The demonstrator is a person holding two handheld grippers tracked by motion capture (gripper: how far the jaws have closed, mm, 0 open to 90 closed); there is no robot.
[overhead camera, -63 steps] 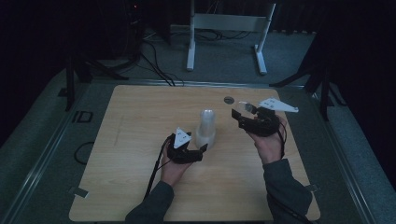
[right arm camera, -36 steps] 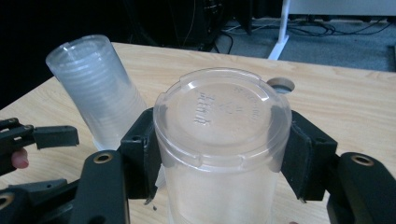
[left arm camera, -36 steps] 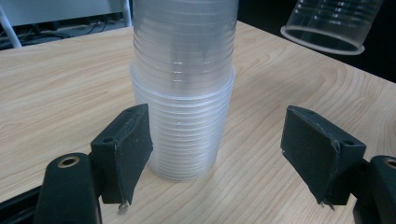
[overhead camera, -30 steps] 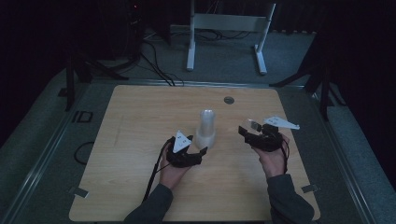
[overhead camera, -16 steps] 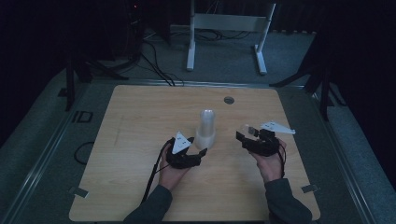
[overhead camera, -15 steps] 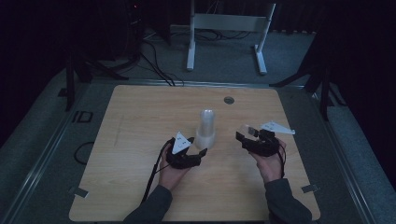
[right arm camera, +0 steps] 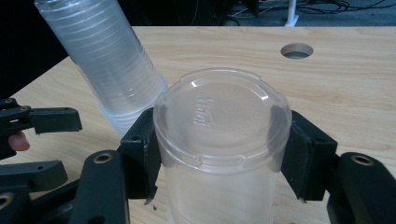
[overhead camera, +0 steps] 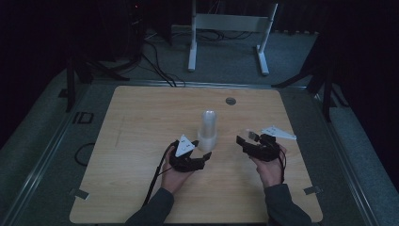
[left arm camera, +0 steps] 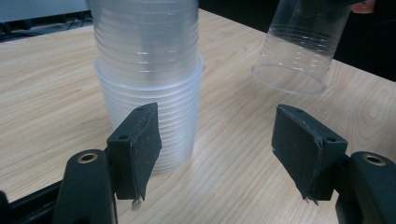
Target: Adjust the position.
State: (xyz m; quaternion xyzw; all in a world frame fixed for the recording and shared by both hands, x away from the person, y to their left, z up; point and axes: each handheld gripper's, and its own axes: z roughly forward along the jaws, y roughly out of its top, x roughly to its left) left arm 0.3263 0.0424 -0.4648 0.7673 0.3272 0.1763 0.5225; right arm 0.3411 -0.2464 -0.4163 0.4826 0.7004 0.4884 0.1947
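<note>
Dim room, seen from above a wooden worktop [overhead camera: 141, 122]. A stack [overhead camera: 208, 127] of clear plastic cups stands mouth-down near the middle. A person's right tool [overhead camera: 244, 140] holds a single cup [right arm camera: 222, 116] just to the right of the stack. Its jaws are clamped on the cup's walls near the closed base, which faces that tool's camera. The cup hangs clear of the wood, apparently lifted off the stack or ready to go back on it.

The left tool [overhead camera: 204, 157] rests low beside the foot of the stack. Its jaws stand apart with nothing between them, one jaw close in front of the stack's bottom rim, likely placed there to steady the stack.
</note>
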